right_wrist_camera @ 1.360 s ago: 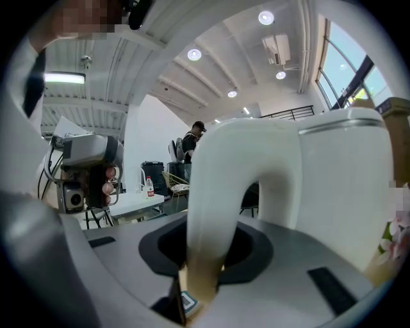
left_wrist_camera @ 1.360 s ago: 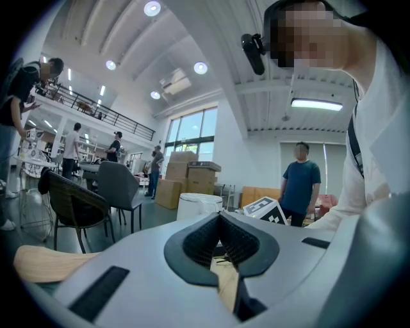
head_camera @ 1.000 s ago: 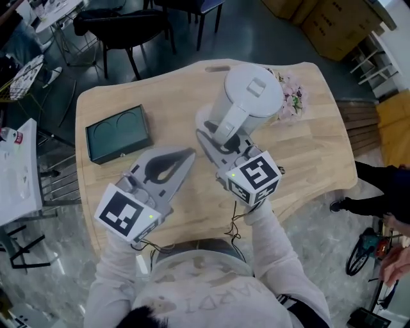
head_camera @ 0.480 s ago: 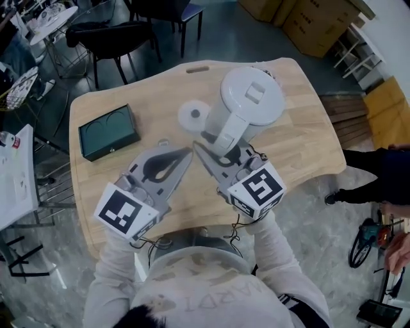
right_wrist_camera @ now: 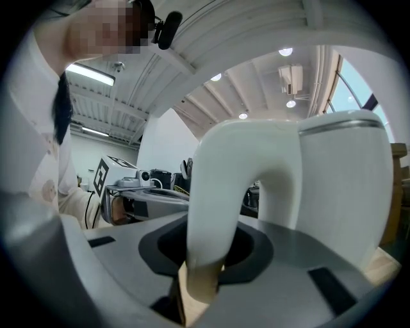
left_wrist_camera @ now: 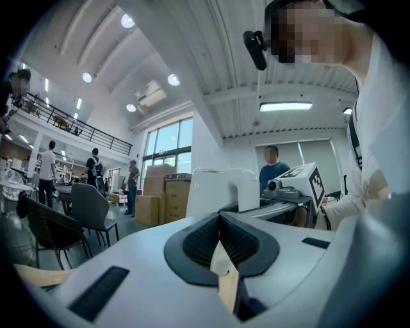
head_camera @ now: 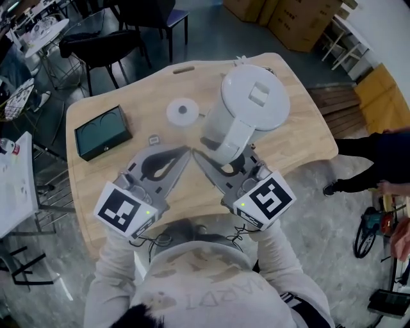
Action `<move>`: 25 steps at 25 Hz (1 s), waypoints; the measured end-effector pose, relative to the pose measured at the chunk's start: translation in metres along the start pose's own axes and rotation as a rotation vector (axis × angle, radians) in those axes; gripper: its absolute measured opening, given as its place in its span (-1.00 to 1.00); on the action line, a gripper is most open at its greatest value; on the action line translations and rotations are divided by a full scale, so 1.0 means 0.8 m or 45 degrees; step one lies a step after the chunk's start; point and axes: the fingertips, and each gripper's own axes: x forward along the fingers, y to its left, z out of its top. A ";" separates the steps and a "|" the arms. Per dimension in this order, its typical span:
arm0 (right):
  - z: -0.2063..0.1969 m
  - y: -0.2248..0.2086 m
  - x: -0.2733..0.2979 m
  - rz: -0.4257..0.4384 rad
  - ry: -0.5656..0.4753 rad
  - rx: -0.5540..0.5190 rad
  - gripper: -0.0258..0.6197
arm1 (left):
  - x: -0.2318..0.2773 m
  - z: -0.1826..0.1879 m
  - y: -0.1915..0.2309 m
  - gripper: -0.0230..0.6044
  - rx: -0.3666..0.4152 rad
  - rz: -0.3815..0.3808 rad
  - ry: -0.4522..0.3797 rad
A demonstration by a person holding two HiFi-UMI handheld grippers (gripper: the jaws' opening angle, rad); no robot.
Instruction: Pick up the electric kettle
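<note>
The white electric kettle [head_camera: 246, 109] hangs above the wooden table [head_camera: 307, 141], lifted off its round white base [head_camera: 182, 111], which lies on the table to its left. My right gripper [head_camera: 225, 168] is shut on the kettle's curved handle [right_wrist_camera: 218, 192], which fills the space between its pads in the right gripper view. The kettle body [right_wrist_camera: 339, 186] stands upright past the handle. My left gripper [head_camera: 184, 152] floats beside the kettle on the left, shut and empty. From the left gripper view the kettle [left_wrist_camera: 214, 189] shows ahead to the right.
A dark green box [head_camera: 102, 132] lies at the table's left, with a small grey object [head_camera: 154, 139] near it. Black chairs [head_camera: 102, 41] stand beyond the table, cardboard boxes [head_camera: 301, 19] at the far right. A person [head_camera: 384, 160] stands to the right.
The kettle has risen off its base in the right gripper, uncovering the round base on the table. The left gripper has stayed shut and kept alongside it.
</note>
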 end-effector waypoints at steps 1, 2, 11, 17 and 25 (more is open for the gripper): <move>0.002 0.002 -0.006 -0.007 -0.007 -0.001 -0.63 | 0.000 0.001 -0.006 -0.68 0.003 -0.005 -0.003; 0.004 0.003 -0.013 -0.016 -0.011 -0.002 -0.63 | 0.001 0.002 -0.011 -0.68 0.006 -0.011 -0.005; 0.014 0.010 -0.053 -0.071 -0.022 -0.021 -0.62 | 0.004 0.013 -0.047 -0.68 0.023 -0.050 -0.020; 0.019 0.015 -0.064 -0.072 -0.031 -0.030 -0.62 | 0.005 0.016 -0.060 -0.68 0.035 -0.064 -0.021; 0.020 0.017 -0.068 -0.076 -0.041 -0.033 -0.62 | 0.003 0.019 -0.066 -0.68 0.044 -0.068 -0.019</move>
